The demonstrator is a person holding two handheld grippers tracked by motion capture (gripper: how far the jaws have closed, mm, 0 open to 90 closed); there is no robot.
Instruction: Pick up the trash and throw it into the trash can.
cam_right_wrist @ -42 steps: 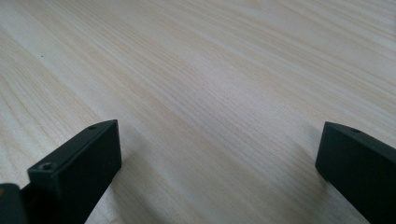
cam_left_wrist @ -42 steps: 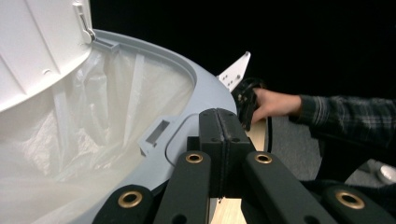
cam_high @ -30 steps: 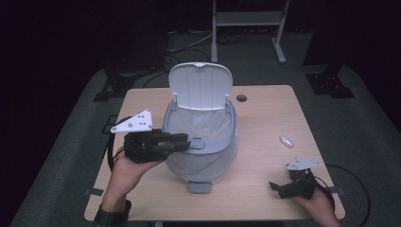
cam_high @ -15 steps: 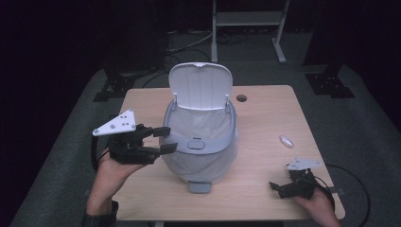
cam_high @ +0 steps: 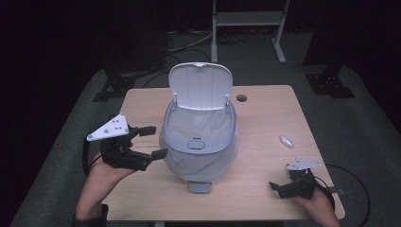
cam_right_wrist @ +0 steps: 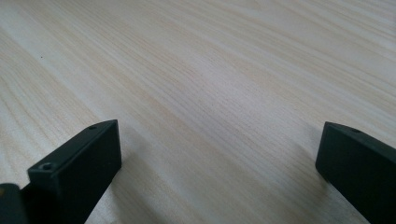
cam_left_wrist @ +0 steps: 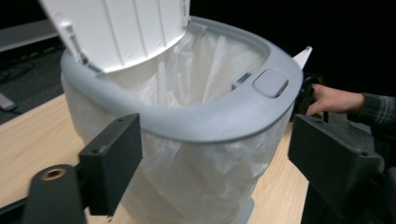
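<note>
**Lidded bin at mid-table, both grippers spread wide**

A pale wooden table stands on grey carpet in a dark room. Behind its far edge rise the legs of a white metal frame, cables trail over the floor, and black stand feet rest beyond both far corners. A round cable hole sits near the far edge, right of centre.

The grey bin stands at the middle of the table, its white lid tipped upright toward the far edge and a thin white liner draped over its rim. A small white object lies toward the right edge, well apart from the bin.

The left gripper hangs at the left edge, just beside the bin's wall; its jaws have just been opening and stand wide, nothing between them. The right gripper rests near the near right corner, its jaws wide apart over bare wood.
</note>
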